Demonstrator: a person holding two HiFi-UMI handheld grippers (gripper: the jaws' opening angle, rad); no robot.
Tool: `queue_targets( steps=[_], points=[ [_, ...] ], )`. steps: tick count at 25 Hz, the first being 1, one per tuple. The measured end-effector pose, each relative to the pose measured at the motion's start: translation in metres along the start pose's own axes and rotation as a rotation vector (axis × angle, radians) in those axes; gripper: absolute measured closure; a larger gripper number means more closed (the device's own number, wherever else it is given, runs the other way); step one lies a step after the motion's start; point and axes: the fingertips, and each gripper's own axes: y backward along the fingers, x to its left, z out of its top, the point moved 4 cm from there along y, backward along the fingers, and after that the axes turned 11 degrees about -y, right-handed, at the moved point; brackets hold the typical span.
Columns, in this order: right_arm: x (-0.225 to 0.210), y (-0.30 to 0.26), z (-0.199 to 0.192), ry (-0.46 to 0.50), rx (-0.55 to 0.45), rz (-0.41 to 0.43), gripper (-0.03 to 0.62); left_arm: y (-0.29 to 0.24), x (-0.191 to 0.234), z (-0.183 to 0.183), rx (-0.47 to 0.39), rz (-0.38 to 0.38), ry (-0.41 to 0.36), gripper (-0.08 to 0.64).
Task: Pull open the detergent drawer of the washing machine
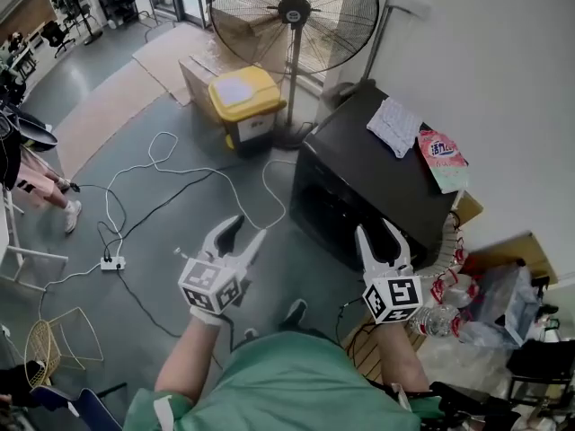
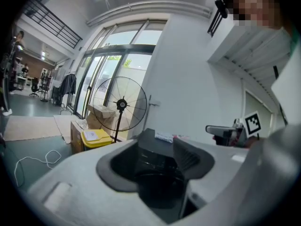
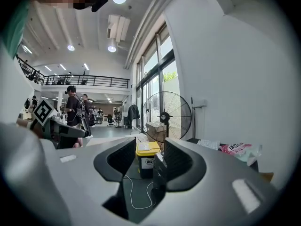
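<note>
Open tongs (image 3: 148,153), yellow bin (image 3: 147,149) and fan (image 3: 165,117) beyond

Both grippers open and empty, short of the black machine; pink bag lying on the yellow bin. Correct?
No: the head view shows the pink bag on top of the black machine, not on the yellow bin. The left gripper and right gripper are open, empty and short of it.

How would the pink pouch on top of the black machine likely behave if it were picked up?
The pink pouch looks soft and flat, so it would probably sag rather than stay stiff. Its plastic-looking skin may be slippery. Lying flat on the black machine, it seems unlikely to roll.
</note>
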Motion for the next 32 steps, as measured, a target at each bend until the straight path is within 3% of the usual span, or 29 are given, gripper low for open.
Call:
queue_targets(
  steps=[6, 16, 24, 32],
  points=[
    [-0.038, -0.020, 0.007, -0.012, 0.002, 0.031, 0.420, -0.033, -0.005, 0.002, 0.008, 0.034, -0.001, 0.328],
    [-0.060, -0.029, 0.004, -0.034, 0.017, 0.040, 0.421, -0.057, -0.004, -0.009, 0.040, 0.035, 0.032, 0.328],
    [-0.076, -0.039, 0.002, -0.022, 0.028, -0.024, 0.420, -0.094, 0.008, -0.026, 0.048, -0.042, 0.064, 0.328],
    [-0.093, -0.090, 0.016, -0.001, 0.036, -0.119, 0.420, -0.157, 0.064, -0.033, 0.033, -0.155, 0.099, 0.324]
  ],
)
